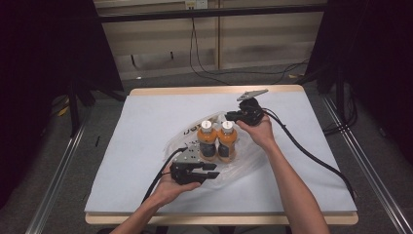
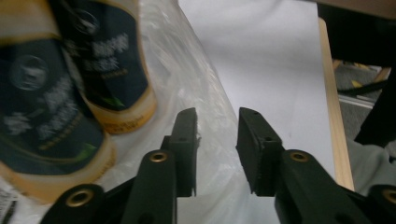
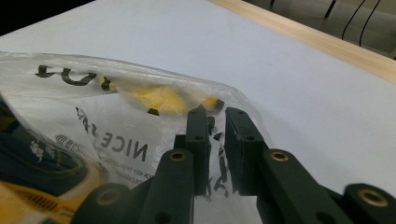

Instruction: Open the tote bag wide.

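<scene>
Two orange bottles (image 1: 206,139) (image 1: 227,139) with white caps and dark labels stand side by side inside a clear printed plastic bag (image 1: 251,158) at the table's middle. My left gripper (image 1: 213,170) lies at the bag's near edge, just in front of the bottles. In the left gripper view its jaws (image 2: 217,126) stand apart over the bag film (image 2: 187,70), with the bottles (image 2: 112,70) close at the left. My right gripper (image 1: 229,116) is at the bag's far right corner. Its jaws (image 3: 215,116) show a narrow gap, with printed bag film (image 3: 93,93) behind and between them.
A pale cloth (image 1: 146,126) covers the wooden table, whose far edge (image 1: 219,90) shows bare. Black cables trail from both grippers across the cloth. Metal rails (image 1: 58,175) run along the floor on each side, and wires lie on the floor behind.
</scene>
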A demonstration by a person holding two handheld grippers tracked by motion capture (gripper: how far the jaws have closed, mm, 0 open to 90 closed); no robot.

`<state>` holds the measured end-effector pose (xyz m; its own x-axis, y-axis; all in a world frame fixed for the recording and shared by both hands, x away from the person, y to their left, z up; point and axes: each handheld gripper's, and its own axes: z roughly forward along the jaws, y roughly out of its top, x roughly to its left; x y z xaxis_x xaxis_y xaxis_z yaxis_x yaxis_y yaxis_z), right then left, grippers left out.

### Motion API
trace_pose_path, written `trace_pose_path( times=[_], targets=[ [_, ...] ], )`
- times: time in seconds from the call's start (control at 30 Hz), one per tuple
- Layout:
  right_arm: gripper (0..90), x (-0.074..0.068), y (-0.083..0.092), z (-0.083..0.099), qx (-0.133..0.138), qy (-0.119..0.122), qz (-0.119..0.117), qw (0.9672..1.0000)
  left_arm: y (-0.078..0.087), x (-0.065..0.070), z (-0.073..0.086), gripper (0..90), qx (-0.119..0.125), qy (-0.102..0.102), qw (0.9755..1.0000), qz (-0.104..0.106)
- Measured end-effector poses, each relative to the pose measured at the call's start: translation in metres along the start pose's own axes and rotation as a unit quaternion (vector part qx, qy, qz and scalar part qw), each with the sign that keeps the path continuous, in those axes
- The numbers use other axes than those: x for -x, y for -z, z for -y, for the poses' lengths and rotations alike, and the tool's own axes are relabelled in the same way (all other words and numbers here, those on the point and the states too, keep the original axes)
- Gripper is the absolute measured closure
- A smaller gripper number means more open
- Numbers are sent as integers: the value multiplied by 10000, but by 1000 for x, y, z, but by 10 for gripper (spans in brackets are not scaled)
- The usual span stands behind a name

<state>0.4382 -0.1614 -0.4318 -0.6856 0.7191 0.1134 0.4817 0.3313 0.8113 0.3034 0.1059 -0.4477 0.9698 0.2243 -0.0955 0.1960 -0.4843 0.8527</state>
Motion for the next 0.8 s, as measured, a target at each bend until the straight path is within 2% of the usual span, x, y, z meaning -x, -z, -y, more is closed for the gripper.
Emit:
trace_pose_path(
  times=[0.1, 0.13, 0.17, 0.2, 0.33, 0.4, 0.47, 0.53, 0.6, 0.63, 0.73, 0.8],
  targets=[
    [747, -1, 6, 0, 71, 38, -4, 10000, 3, -1, -1, 595, 53, 41, 10000, -74],
    [708, 0, 8, 0, 90, 58, -32, 9999, 5, -1, -2, 552, 59, 63, 9998, -187],
    [665, -1, 14, 0, 167, 49, -15, 9998, 6, -1, -2, 437, 136, 128, 9996, -221],
    [665, -1, 14, 0, 167, 49, -15, 9998, 7, -2, -3, 437, 127, 83, 9996, -242],
    [540, -3, 22, 2, 216, 79, 52, 9997, 11, -5, -4, 332, 286, 160, 9987, -389],
    [458, -5, 27, 4, 245, 72, 124, 9996, 13, -8, -4, 294, 272, 213, 9985, -415],
    [355, -6, 31, 6, 271, 43, 148, 9995, 18, -11, -3, 278, 375, 336, 9980, -376],
    [268, -8, 39, 11, 346, 7, 199, 9992, 23, -12, -3, 246, 421, 346, 9973, -492],
    [245, -10, 41, 13, 372, 9, 251, 9990, 27, -13, -2, 232, 495, 384, 9964, -570],
    [210, -11, 49, 17, 438, -39, 272, 9987, 29, -14, -1, 189, 481, 388, 9960, -641],
    [199, -12, 55, 20, 425, -76, 244, 9988, 35, -16, 1, 162, 493, 458, 9949, -754],
    [145, -13, 68, 26, 496, -162, 371, 9980, 39, -16, 2, 144, 507, 451, 9944, -809]
  ],
)
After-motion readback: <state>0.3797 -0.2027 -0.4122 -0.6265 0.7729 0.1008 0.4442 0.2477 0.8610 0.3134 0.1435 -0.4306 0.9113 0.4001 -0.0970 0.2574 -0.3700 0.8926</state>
